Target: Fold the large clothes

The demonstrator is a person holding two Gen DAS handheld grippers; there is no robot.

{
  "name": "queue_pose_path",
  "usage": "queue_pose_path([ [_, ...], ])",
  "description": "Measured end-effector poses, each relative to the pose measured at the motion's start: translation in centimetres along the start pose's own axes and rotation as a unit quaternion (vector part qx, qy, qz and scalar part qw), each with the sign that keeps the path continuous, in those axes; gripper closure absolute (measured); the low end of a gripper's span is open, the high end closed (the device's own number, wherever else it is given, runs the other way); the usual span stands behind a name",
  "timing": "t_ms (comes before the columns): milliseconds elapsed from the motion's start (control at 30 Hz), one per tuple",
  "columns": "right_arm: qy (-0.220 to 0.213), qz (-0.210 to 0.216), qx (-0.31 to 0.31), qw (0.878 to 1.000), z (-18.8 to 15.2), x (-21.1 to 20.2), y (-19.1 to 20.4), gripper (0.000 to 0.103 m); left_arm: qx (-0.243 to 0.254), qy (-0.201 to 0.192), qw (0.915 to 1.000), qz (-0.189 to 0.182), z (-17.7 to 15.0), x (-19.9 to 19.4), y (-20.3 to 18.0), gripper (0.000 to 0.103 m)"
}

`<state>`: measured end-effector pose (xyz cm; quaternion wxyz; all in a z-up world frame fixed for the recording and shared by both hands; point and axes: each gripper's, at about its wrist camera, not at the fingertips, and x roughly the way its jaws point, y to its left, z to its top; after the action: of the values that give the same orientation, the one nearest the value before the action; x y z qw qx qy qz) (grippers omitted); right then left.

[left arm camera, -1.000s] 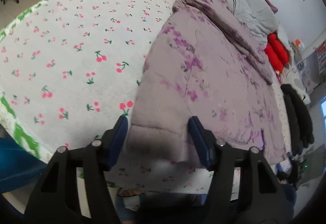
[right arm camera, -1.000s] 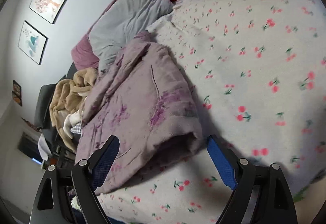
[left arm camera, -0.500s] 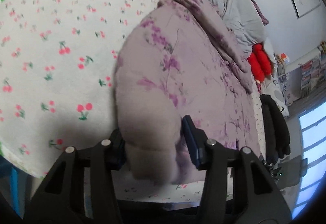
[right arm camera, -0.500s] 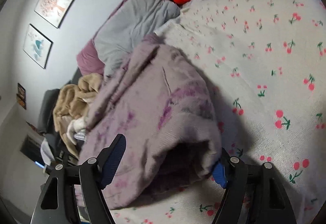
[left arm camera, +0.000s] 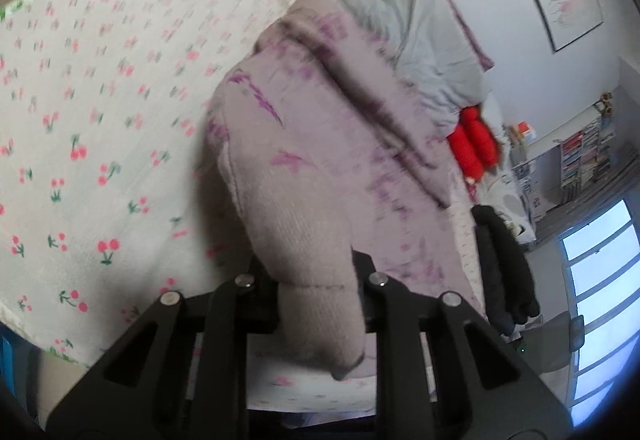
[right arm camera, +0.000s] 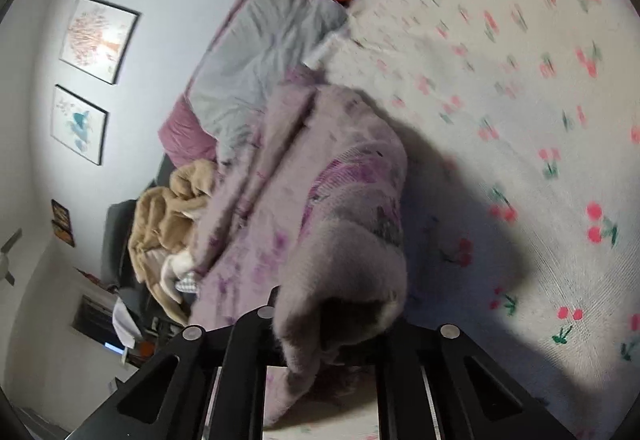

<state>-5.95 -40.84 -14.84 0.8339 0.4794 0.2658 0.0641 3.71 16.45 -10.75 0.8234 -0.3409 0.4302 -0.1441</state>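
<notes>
Gripping lilac floral fleece garment [left arm camera: 320, 176] at bottom centre, both views: my left gripper [left arm camera: 316, 304] and right gripper [right arm camera: 332, 324] each clamping bunched hem. Rest lying on cherry-print bedspread [left arm camera: 92, 112], centre frame. Folding barely starting; no finished fold showing.

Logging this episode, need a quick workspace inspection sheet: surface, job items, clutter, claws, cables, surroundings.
Surface: bed with cherry-print sheet.
Job's things: purple floral fleece garment, near edge bunched and lifted.
Clutter: grey duvet, beige fleece, red item, black garment.
Claws: left claw and right claw each shut on the garment's near edge.
Cables: nothing seen.
Surroundings: framed pictures on wall, window, bookshelf.
</notes>
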Motion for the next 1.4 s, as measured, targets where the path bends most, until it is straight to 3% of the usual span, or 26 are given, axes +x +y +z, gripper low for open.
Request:
queue_pose_path([
  [333,-0.086,0.078,-0.074,0.990,2.3,-9.4,10.8,0.094,0.033,-0.093,0.9942,-0.043,0.4,-11.6,-7.8,0.082],
  [500,-0.096,0.100,-0.082,0.987,1.8,-14.5,11.7,0.094,0.021,-0.091,0.9943,-0.052,-2.0,-15.4,-7.2,0.082],
  [567,-0.075,0.085,-0.078,0.990,1.3,-14.4,10.8,0.094,0.022,-0.073,0.9968,-0.025,-3.0,-14.4,-5.9,0.082],
  [667,-0.036,0.054,-0.035,0.997,0.4,-12.2,7.7,0.094,-0.029,-0.035,0.9987,-0.021,-4.1,-11.6,-2.7,0.082],
  [767,-0.025,0.042,-0.020,0.999,-0.1,-11.4,6.2,0.094,-0.039,-0.038,0.9985,-0.006,-5.1,-10.6,-1.5,0.082],
  [833,-0.025,0.053,-0.017,0.998,0.3,-11.4,6.1,0.093,-0.051,-0.038,0.9979,-0.016,-4.7,-10.4,-1.0,0.082],
  [1133,-0.018,0.062,0.013,0.998,1.5,-7.2,5.4,0.090,-0.054,-0.032,0.9980,0.010,-0.2,-6.9,-2.5,0.080],
  [1233,-0.016,0.070,0.028,0.997,2.8,-4.6,4.8,0.089,-0.080,-0.029,0.9961,0.021,2.4,-4.3,-2.0,0.079],
  [1400,-0.006,0.040,0.023,0.999,5.8,-0.1,6.5,0.089,-0.097,-0.026,0.9943,0.038,6.8,-0.7,-3.1,0.078],
])
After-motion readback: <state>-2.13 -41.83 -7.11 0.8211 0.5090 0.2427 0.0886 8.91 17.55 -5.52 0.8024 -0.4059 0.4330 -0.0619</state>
